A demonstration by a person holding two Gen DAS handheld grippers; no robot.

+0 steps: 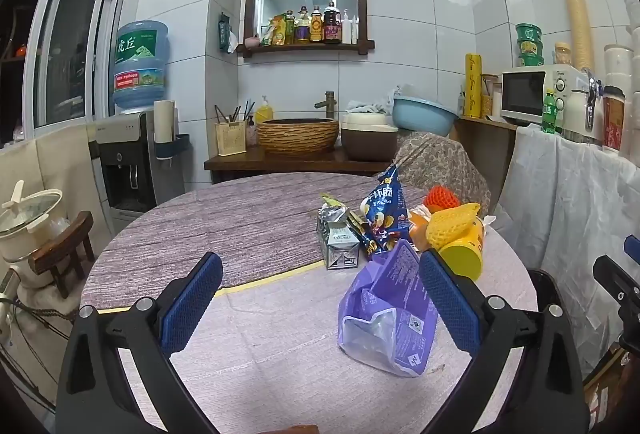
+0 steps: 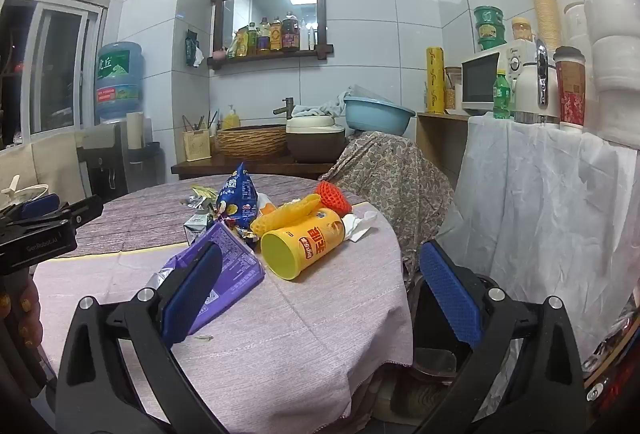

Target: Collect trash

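My left gripper (image 1: 320, 298) is wide open w/ nothing held; it hovers over the near part of the round worktop (image 1: 240, 226). The purple snack bag (image 1: 390, 310) lies crumpled betw. its blue pads, closer to the right pad, open end toward me; contact w/ the pad cannot be confirmed.

My right gripper (image 2: 320, 294) is also spread wide, empty, at the worktop's right edge. Its left pad overlaps the purple snack bag (image 2: 228, 266) in view.

Trash cluster, far-right part of worktop:
- Yellow chip canister (image 2: 306, 244) on its side, open mouth toward me, just beside the purple bag.
- Yellow foam fruit net (image 2: 286, 214) resting on top of the canister.
- Red foam net (image 2: 334, 198) behind it.
- Blue chip bag (image 1: 386, 214) upright, mid-cluster.
- Grey drink carton (image 1: 338, 242) left of blue bag, top torn open.
- White tissue (image 2: 360, 224) right of canister.
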